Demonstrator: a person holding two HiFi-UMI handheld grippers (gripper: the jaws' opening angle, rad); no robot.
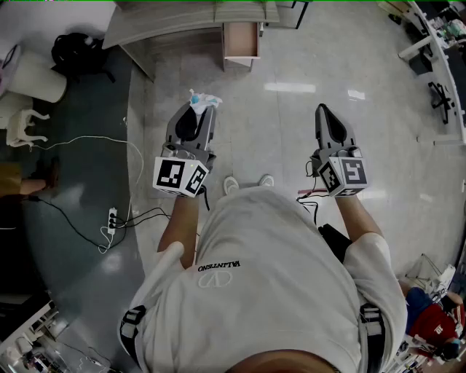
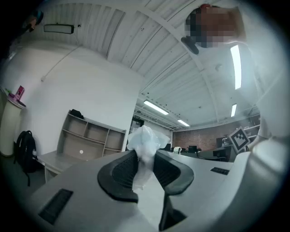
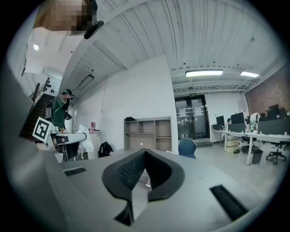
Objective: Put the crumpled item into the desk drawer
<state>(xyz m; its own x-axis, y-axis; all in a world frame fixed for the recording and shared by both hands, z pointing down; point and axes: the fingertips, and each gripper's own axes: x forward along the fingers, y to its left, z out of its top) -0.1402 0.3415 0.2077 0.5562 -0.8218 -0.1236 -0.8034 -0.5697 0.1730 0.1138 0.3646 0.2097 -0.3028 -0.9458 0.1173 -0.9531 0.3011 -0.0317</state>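
A crumpled white tissue (image 1: 203,101) sticks out of the tips of my left gripper (image 1: 200,109), which is shut on it and held out over the floor. In the left gripper view the tissue (image 2: 144,149) is pinched between the two dark ribbed pads. My right gripper (image 1: 324,111) is level with it on the right, shut with nothing between its jaws (image 3: 144,159). Ahead, at the top of the head view, an open wooden drawer (image 1: 241,41) juts from the grey desk (image 1: 175,22). The left gripper with the tissue (image 3: 84,139) also shows in the right gripper view.
The person's white shoes (image 1: 247,183) stand on the shiny tiled floor. A power strip with cables (image 1: 111,219) lies on the dark floor at left, near a black backpack (image 1: 75,51). Shelves (image 3: 147,133), a blue chair (image 3: 186,147) and office desks (image 3: 253,136) stand further off.
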